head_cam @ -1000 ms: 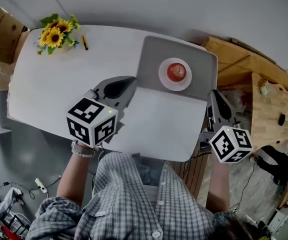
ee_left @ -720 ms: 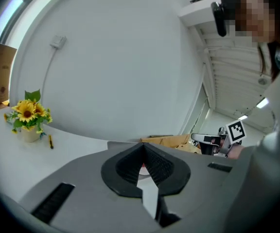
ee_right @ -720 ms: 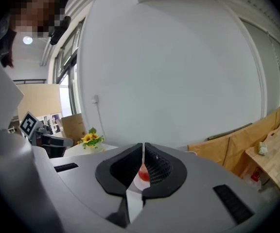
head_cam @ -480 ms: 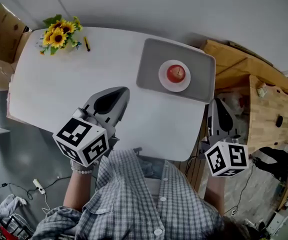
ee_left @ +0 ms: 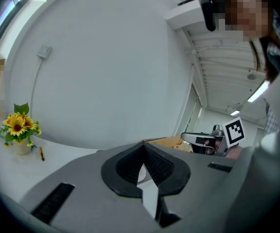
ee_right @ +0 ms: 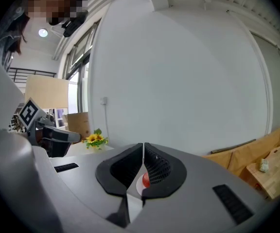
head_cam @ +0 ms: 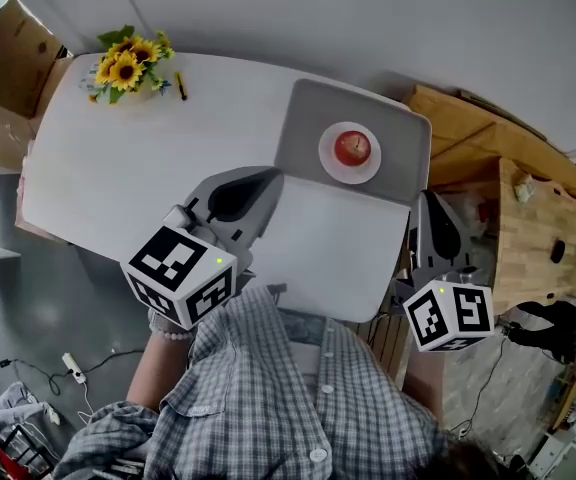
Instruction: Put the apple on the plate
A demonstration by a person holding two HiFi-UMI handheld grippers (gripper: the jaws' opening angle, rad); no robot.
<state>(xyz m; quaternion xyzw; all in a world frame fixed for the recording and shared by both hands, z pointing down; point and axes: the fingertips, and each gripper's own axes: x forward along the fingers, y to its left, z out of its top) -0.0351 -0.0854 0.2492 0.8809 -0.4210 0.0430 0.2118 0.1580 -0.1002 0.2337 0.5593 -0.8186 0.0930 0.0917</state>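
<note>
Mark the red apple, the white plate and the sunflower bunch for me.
Red apple (head_cam: 353,148), head view, middle of the fruit.
Round white plate (head_cam: 326,160), head view, bare left rim.
Yellow sunflower bunch (head_cam: 126,69), head view, central bloom.

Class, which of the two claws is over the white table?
The left claw: it is above the white table. The right claw is off it, just past the table's right edge.
</note>
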